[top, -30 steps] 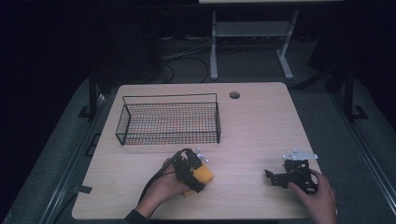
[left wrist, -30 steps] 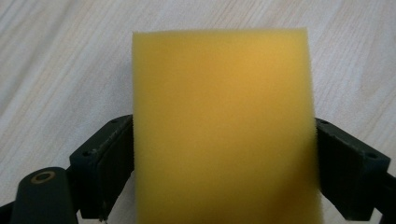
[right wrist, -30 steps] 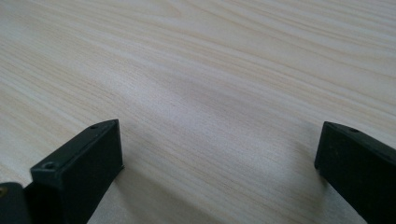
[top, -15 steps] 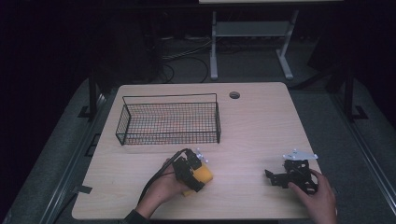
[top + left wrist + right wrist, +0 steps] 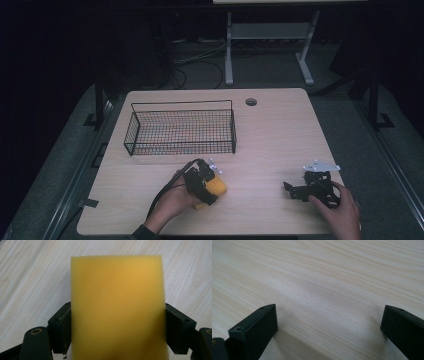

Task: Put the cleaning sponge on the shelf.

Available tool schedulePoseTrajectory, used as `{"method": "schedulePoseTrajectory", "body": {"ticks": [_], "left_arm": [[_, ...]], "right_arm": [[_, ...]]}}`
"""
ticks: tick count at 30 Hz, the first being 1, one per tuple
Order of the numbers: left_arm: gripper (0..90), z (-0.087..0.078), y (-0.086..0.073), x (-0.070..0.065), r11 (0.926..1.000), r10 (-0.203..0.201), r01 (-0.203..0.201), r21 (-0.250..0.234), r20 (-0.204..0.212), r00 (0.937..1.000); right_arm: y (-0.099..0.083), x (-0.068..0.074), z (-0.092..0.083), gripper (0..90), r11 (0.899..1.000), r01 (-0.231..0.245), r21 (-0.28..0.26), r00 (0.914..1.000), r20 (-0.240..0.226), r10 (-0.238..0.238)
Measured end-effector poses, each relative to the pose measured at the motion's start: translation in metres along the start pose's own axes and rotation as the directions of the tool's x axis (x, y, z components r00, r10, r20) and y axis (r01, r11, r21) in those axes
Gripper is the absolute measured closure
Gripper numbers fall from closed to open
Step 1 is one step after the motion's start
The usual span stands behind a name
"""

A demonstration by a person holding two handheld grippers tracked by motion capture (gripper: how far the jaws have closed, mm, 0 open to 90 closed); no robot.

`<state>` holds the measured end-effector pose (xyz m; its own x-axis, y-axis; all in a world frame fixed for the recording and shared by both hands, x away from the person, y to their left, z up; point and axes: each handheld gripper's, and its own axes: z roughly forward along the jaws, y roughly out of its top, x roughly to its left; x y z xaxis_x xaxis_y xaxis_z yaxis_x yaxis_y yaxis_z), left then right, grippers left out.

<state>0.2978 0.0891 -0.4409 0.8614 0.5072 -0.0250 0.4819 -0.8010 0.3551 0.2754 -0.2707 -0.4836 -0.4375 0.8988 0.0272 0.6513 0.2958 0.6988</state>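
1. Near the bench's (image 5: 280, 135) front edge, the left gripper (image 5: 209, 186) has just been closing; its fingers (image 5: 59, 326) clamp a yellow sponge (image 5: 117, 305).
2. Behind it, just apart, stands a wire basket (image 5: 181, 128).
3. Right gripper (image 5: 295, 190): fingers (image 5: 257, 327) wide over bare wood.

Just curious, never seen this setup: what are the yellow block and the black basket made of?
The yellow rectangular block looks like soft foam sponge: matte, finely porous, fuzzy edges. The black rectangular mesh basket seems thin coated metal wire: an open grid you see the table through.
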Motion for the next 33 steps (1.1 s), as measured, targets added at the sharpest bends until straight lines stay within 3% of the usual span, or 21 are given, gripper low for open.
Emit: {"method": "schedulePoseTrajectory", "body": {"ticks": [33], "left_arm": [[22.6, -0.041, 0.008, 0.011, 0.9982, 0.004, -0.003, -0.059, 0.032, 0.9995]], "right_arm": [[0.000, 0.000, 0.000, 0.1, 1.000, -0.001, 0.000, 1.0000, 0.000, 0.001]]}}
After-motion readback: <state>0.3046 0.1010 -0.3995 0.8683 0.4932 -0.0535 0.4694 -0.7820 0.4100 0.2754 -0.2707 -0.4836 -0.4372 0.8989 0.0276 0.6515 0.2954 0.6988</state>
